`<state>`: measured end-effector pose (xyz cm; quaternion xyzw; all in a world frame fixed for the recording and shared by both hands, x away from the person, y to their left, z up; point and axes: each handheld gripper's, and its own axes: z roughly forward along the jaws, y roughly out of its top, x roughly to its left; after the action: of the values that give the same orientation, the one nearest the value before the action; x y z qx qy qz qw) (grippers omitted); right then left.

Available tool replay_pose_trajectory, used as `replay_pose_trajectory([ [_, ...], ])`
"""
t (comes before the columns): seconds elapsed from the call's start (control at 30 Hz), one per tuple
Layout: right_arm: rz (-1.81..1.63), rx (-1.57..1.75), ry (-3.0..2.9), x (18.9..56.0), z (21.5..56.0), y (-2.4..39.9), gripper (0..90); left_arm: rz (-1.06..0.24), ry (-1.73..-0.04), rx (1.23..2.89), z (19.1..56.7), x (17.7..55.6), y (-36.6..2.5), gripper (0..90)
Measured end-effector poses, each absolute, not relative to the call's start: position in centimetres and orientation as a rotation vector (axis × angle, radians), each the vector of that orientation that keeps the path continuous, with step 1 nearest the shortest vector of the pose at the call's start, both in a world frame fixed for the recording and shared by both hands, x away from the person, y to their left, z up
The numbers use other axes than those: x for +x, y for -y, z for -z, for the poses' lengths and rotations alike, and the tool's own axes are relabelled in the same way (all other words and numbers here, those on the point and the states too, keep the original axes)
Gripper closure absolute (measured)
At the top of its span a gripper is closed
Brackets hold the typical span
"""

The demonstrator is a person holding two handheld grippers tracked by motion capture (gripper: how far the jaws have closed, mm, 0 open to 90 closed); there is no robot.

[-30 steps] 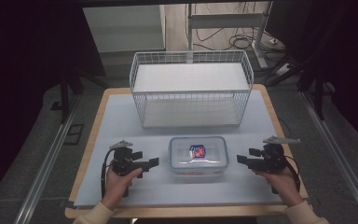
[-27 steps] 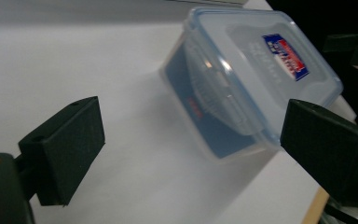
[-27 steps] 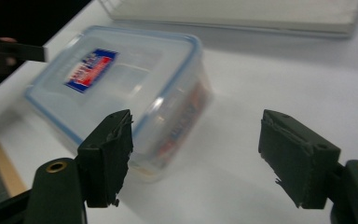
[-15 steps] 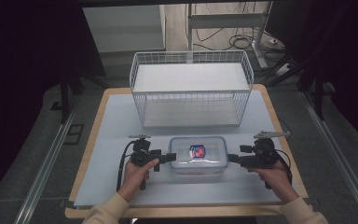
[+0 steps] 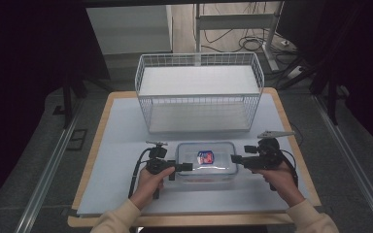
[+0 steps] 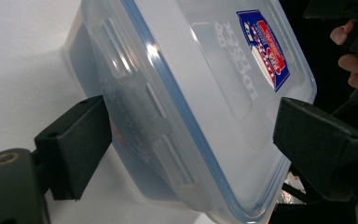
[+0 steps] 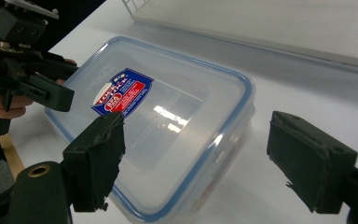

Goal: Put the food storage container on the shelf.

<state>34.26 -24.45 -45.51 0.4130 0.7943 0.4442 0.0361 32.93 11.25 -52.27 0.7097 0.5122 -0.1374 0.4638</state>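
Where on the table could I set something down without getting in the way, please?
Bare mat lies left and right of the wire basket, and along the table front edge. It is crowded mid-front: both the left gripper and right gripper flank the plastic container.

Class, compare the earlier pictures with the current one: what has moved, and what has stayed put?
Both grippers moved inward to the clear container. The left gripper now straddles its left end, jaws just closing, no grip evident. The right gripper stands open at the right end. The container and the wire basket stayed put.
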Motion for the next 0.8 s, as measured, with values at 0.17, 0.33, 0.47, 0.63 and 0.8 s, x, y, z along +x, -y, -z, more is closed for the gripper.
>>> replay_pose_trajectory([
  [0.17,-1.346,1.323,-2.476,35.1,46.1,24.1,18.7,0.303,-1.26,1.723,52.0,32.8,-11.5,20.2],
  [0.33,-1.322,1.364,-2.514,35.8,47.0,24.1,17.8,0.307,-1.266,1.709,52.1,32.7,-11.6,21.9],
  [0.47,-1.317,1.399,-2.55,36.2,47.8,24.0,17.9,0.307,-1.272,1.701,52.1,32.7,-11.6,22.2],
  [0.63,-1.312,1.424,-2.59,36.6,48.6,23.5,19.0,0.307,-1.273,1.7,52.1,32.7,-11.6,22.3],
  [0.8,-1.377,1.485,-2.624,37.1,49.3,23.2,19.3,0.307,-1.272,1.697,52.2,32.6,-11.6,22.1],
])
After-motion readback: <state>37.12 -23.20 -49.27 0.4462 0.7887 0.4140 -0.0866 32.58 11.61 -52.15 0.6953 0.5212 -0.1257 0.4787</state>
